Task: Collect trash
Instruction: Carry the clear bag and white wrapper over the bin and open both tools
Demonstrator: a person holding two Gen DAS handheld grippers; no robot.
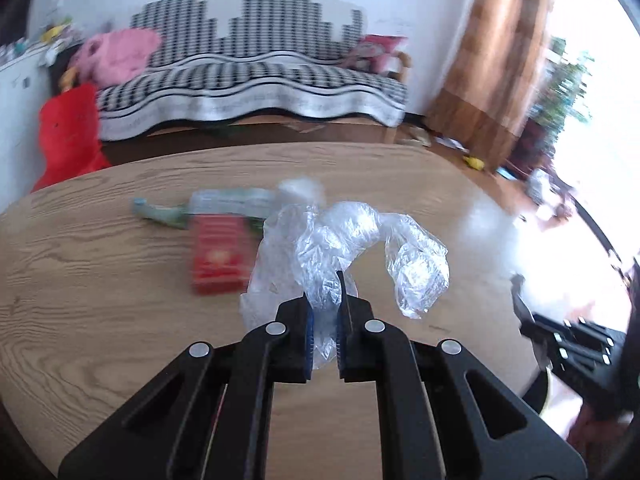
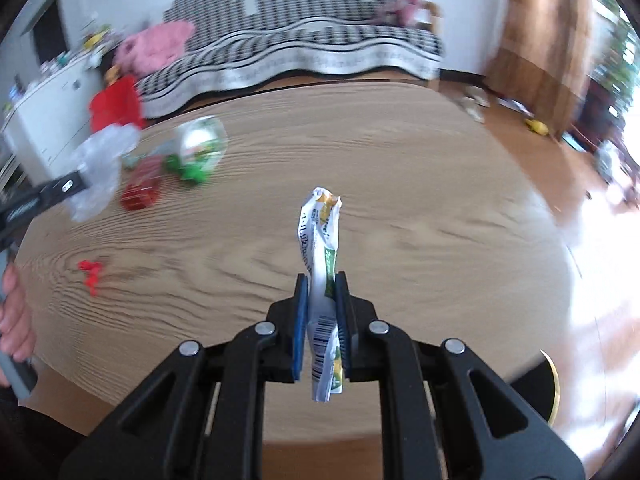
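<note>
Left gripper: jaws clenched on crinkly clear plastic film, above woodgrain tabletop. Right gripper: jaws clenched on crumpled printed wrapper, barcode visible. Red box, green-white wrapper on tabletop, blurred.

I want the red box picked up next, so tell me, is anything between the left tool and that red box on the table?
Yes. The left tool is shut on a crumpled clear plastic bag, which hangs in front of it and overlaps the red box on its right side in the left wrist view. Nothing else visible on the wooden table blocks the way.
</note>
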